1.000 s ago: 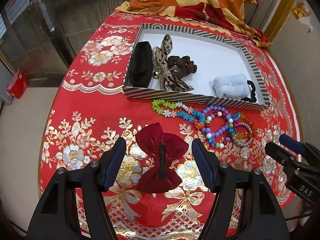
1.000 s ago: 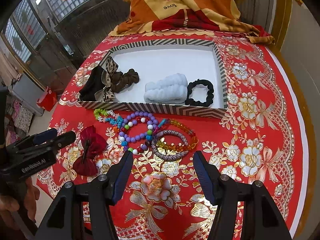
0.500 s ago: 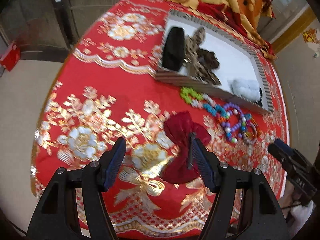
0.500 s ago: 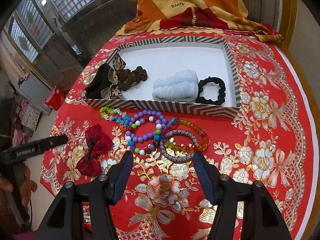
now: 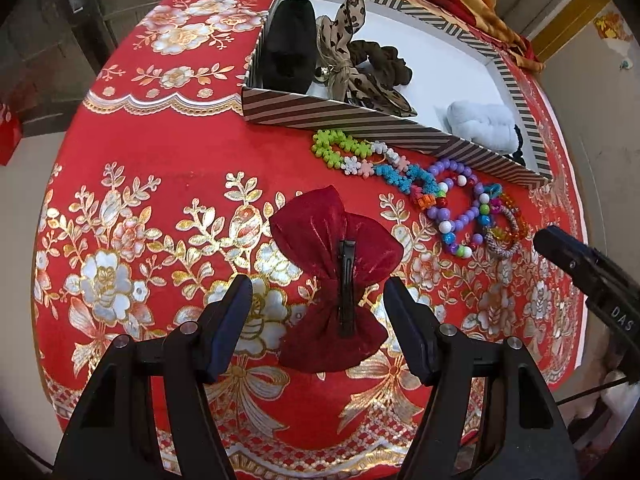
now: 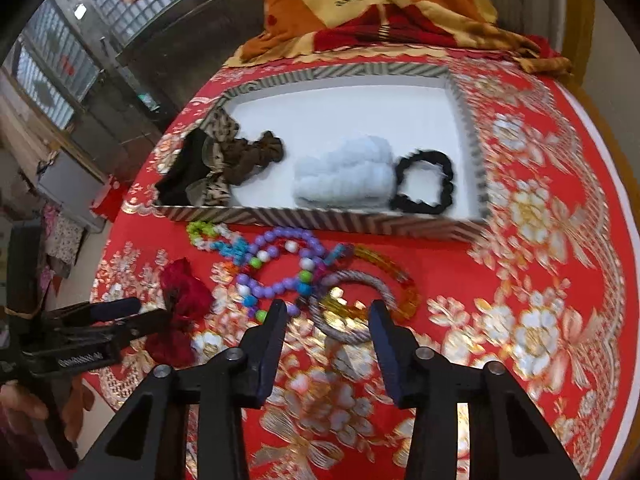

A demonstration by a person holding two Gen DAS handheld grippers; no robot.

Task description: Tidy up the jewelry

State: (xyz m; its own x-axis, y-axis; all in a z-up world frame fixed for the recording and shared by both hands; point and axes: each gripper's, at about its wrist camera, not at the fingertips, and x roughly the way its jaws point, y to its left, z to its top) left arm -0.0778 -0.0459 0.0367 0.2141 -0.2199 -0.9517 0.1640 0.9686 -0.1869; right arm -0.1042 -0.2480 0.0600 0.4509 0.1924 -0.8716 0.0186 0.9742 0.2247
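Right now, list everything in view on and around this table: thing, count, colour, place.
tray: 1, striped rim, white inside, far half of the table
black hair piece: 1, tray's left end
leopard bow: 1, tan-spotted, beside it
brown scrunchie: 1, next along
fluffy band: 1, pale blue, tray middle
black scrunchie: 1, tray right
bead bracelets: several, tangled, multicoloured, cloth before the tray
red bow clip: 1, velvet, clip side up, near left
tablecloth: 1, red and gold
blanket: 1, orange-red, far edge
left gripper: jaws open, astride the bow
right gripper: jaws closing, nothing gripped, over the bracelets
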